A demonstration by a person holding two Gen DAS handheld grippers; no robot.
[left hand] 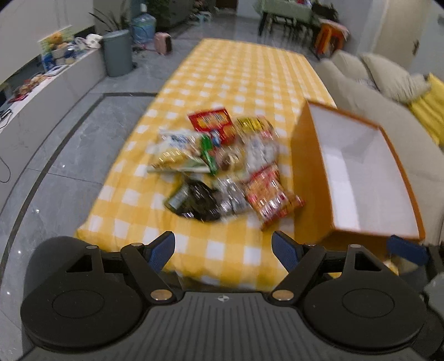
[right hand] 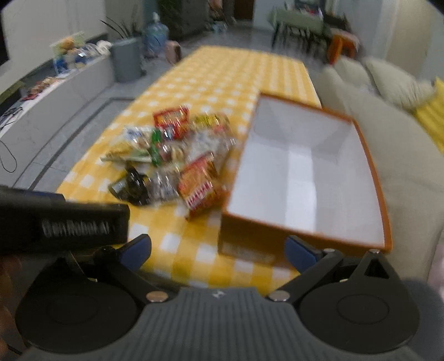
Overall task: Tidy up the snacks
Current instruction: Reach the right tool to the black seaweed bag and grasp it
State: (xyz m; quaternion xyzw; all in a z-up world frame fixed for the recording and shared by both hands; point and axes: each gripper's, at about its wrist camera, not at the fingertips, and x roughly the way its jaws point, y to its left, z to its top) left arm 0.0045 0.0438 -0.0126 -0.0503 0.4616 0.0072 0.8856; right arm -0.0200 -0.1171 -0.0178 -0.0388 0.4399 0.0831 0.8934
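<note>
A pile of snack packets [left hand: 222,163] lies on the yellow checked tablecloth [left hand: 238,72]; it also shows in the right wrist view [right hand: 172,155]. An orange box with a white, empty inside [left hand: 360,172] stands right of the pile, seen too in the right wrist view [right hand: 305,177]. My left gripper [left hand: 223,251] is open and empty, held above the table's near edge short of the pile. My right gripper [right hand: 219,251] is open and empty, in front of the box's near wall. Both views are blurred.
A beige sofa [left hand: 388,83] with a yellow cushion runs along the table's right side. A grey bin [left hand: 118,52] and a low white counter [left hand: 50,91] stand at the left. Chairs [left hand: 291,19] stand beyond the far end. The left gripper's body [right hand: 63,225] shows at the right wrist view's left.
</note>
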